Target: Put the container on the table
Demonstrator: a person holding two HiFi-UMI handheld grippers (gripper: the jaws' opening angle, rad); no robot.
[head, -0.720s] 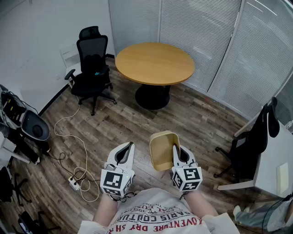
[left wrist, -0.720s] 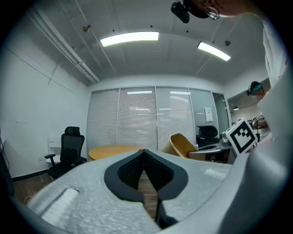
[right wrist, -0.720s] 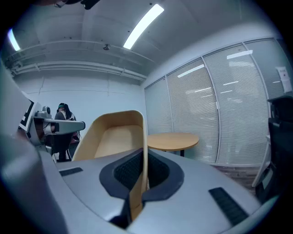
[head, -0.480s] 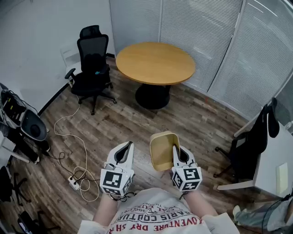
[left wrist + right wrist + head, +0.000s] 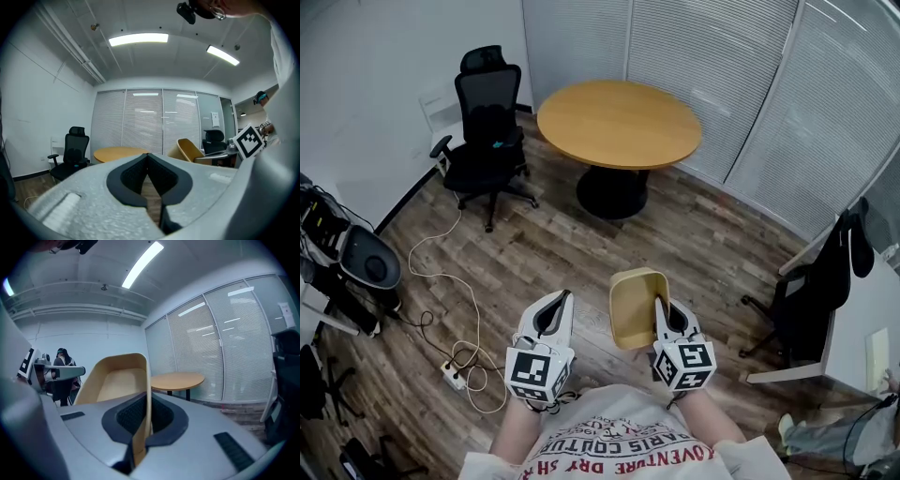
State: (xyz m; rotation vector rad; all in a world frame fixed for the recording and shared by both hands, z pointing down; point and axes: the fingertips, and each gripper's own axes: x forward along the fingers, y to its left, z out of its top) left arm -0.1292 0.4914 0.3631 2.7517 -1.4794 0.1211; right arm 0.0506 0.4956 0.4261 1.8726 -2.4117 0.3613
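A tan open-topped container [image 5: 636, 307] hangs above the wooden floor, and my right gripper [image 5: 659, 303] is shut on its right wall. In the right gripper view that wall [image 5: 146, 394] runs edge-on between the pads, with the container's hollow to the left. The round wooden table [image 5: 619, 125] stands some way ahead on a black pedestal; it also shows past the container [image 5: 178, 379]. My left gripper [image 5: 569, 296] is shut with nothing in it, level and beside the right one. From the left gripper view the table [image 5: 119, 153] lies ahead and the container [image 5: 191, 149] is off to the right.
A black office chair [image 5: 486, 131] stands left of the table. A white cable and power strip [image 5: 453, 375] lie on the floor at left. Another black chair [image 5: 816, 291] and a white desk [image 5: 862, 328] are at right. Blinds cover the glass walls behind the table.
The view has shifted slightly forward toward the table. Both grippers and the held container keep the same pose.
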